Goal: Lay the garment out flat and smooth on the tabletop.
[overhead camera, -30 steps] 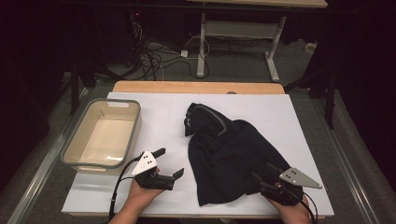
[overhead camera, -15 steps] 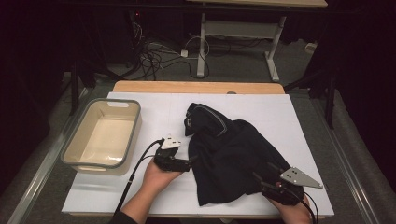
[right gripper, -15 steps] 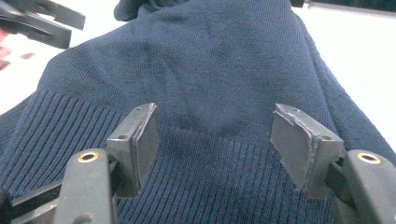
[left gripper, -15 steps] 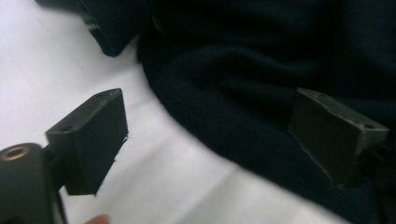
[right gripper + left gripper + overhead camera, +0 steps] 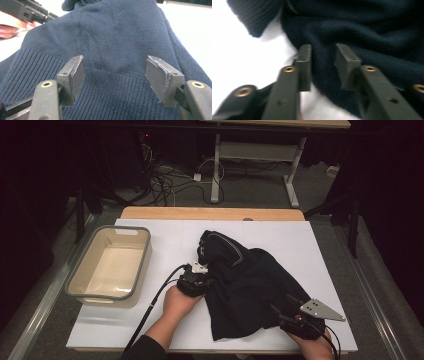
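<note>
Left gripper (image 5: 199, 276): at left edge of sweater, jaws part-way apart, a fold of knit between them, not yet pinched; in left gripper view (image 5: 323, 66) gap visible either side of cloth. Right gripper (image 5: 295, 316): at near right corner of sweater, jaws wide apart over ribbed hem, nothing held; in right gripper view (image 5: 120, 80) both pads clear of fabric.

Items, largest to smallest:

1. Table (image 5: 330, 270): white top, wooden strip along far edge.
2. Sweater (image 5: 250, 285): dark navy knit, crumpled, lying centre to right of table; collar end toward far side, hem toward near edge. Ribbed hem band (image 5: 110, 100) directly under right gripper.
3. Bin (image 5: 82, 287): beige with grey rim, left side of table, well apart from sweater, nothing inside.
4. Left hand (image 5: 177, 302): behind left gripper, cable trailing toward near edge.

Risks, as judged:
- Left jaws closing on too shallow a fold: knit likely to slip out on lift.
- Several layers caught together at crumpled left edge: garment would bunch rather than spread.
- Right jaws descending too far back from hem edge: pads would press on cloth against table, no grip.
- Uneven pull between grippers: stretch or twist of knit.
</note>
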`<state>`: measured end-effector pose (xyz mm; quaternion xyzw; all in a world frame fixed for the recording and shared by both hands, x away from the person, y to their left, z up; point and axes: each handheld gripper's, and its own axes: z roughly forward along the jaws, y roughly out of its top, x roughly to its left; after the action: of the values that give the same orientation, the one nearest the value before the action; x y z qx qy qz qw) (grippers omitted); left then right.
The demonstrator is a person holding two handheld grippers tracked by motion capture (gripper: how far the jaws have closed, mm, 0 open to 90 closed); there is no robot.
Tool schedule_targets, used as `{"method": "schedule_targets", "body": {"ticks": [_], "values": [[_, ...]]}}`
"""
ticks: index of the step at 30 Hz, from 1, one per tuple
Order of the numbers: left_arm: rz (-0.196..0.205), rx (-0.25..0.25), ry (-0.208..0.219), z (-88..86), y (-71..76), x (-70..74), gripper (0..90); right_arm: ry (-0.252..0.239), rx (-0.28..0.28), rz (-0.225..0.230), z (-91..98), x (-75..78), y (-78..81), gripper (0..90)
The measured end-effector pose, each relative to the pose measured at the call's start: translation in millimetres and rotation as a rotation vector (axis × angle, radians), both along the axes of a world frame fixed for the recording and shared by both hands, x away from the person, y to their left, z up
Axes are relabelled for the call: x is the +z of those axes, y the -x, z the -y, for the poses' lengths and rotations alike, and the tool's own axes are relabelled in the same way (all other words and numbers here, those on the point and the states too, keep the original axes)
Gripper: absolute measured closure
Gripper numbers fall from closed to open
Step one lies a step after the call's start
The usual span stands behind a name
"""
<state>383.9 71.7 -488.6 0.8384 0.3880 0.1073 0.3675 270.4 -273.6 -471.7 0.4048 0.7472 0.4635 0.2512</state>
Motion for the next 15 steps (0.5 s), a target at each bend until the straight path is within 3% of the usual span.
{"method": "schedule_targets", "body": {"ticks": [1,4,8,12,13,14,15], "values": [[-0.011,-0.01,0.014,0.2,0.4,-0.1,76.9,0.001,0.0,-0.003,-0.4,-0.3,-0.6,33.2],[-0.008,-0.018,0.015,-1.6,2.6,0.1,79.9,0.002,-0.001,-0.002,-0.8,-0.1,-0.6,33.2],[0.03,-0.032,0.02,-15.2,15.1,2.1,81.0,0.005,-0.007,0.003,0.5,1.7,-0.3,34.3],[0.059,-0.044,0.046,-40.4,36.2,2.4,81.1,0.0,-0.015,0.008,1.9,3.5,-1.3,35.4],[0.076,-0.048,0.051,-51.5,49.3,2.9,81.1,-0.002,-0.016,0.009,2.2,4.5,-2.3,35.8],[0.076,-0.048,0.051,-51.5,49.3,2.9,81.2,-0.002,-0.016,0.009,2.2,4.5,-2.3,35.8],[0.092,-0.052,0.053,-61.2,62.1,3.2,81.1,0.001,-0.02,0.01,1.7,5.8,-3.5,35.8]]}}
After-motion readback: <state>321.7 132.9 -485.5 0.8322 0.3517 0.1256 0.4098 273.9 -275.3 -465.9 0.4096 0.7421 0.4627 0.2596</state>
